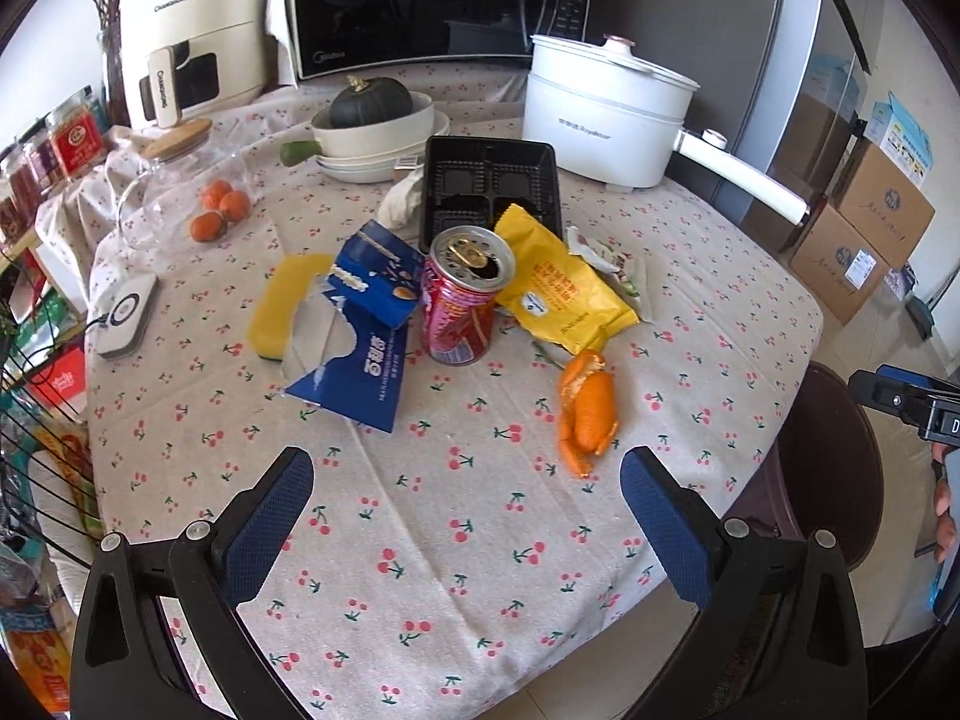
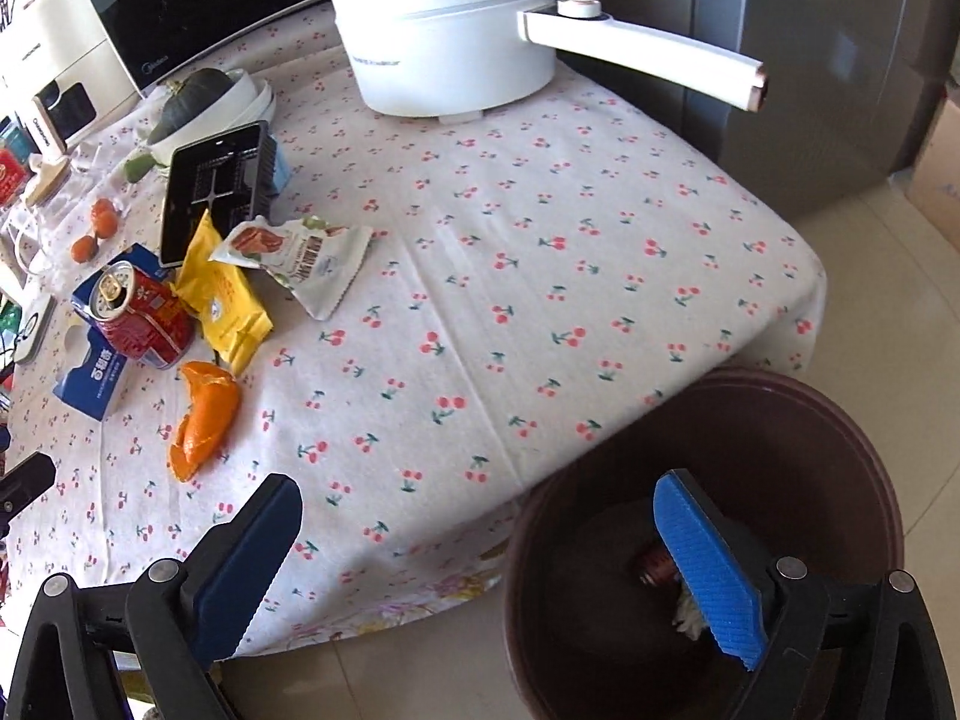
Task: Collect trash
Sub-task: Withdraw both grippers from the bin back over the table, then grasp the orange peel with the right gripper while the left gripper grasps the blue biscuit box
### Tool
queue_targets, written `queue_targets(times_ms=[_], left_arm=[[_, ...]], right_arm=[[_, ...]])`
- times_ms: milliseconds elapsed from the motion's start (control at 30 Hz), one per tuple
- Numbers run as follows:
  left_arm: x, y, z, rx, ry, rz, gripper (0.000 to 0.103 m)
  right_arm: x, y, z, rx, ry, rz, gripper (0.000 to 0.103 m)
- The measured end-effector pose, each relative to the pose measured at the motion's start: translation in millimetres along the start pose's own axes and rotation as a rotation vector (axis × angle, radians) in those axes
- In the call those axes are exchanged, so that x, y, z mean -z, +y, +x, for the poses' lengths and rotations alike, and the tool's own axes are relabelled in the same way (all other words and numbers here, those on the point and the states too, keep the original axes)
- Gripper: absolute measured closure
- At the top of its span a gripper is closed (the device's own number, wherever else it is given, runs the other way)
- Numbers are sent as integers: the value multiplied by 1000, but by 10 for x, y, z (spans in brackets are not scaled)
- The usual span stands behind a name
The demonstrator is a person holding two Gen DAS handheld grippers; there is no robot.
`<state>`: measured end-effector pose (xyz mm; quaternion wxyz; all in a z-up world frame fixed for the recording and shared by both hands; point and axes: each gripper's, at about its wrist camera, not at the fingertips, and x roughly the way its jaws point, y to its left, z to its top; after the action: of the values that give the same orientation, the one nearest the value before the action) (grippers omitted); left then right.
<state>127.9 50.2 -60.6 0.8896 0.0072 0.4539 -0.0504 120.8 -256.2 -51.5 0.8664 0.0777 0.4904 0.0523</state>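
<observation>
Orange peel (image 1: pixel 585 414) sits nearest on the worktop (image 1: pixel 456 540), soft and light, so pinch its thick middle. Red can (image 1: pixel 465 300) looks dentable; grab its sides. Left claw (image 1: pixel 468 480) and right claw (image 2: pixel 480 540) both gape, holding nothing.

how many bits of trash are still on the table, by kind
Opened red drink can: 1
Torn blue cardboard box: 1
Snack wrappers, crinkled yellow one and white printed one: 2
Orange citrus peel: 1
Black plastic compartment tray: 1
Crumpled white tissue: 1
Total: 7
</observation>
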Motion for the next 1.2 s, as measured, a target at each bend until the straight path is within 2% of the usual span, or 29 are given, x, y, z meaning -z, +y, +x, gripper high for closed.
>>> queue_targets(times_ms=[167,533,933,1100,1200], left_arm=[[-13,236,59,-59,14,-21,0],[-65,645,133,-139,32,-45,0],[-33,958,220,-160,64,-95,0],[-35,994,247,-166,68,-104,0],[-40,986,269,-166,71,-101,0]], right_arm=[[-90,242,153,-18,17,-19,5],[-219,864,659,-42,85,-81,5],[-155,1369,1189,-35,152,-134,5],[-123,1519,1324,-28,158,-151,10],[-116,1611,1354,10,136,-178,14]])
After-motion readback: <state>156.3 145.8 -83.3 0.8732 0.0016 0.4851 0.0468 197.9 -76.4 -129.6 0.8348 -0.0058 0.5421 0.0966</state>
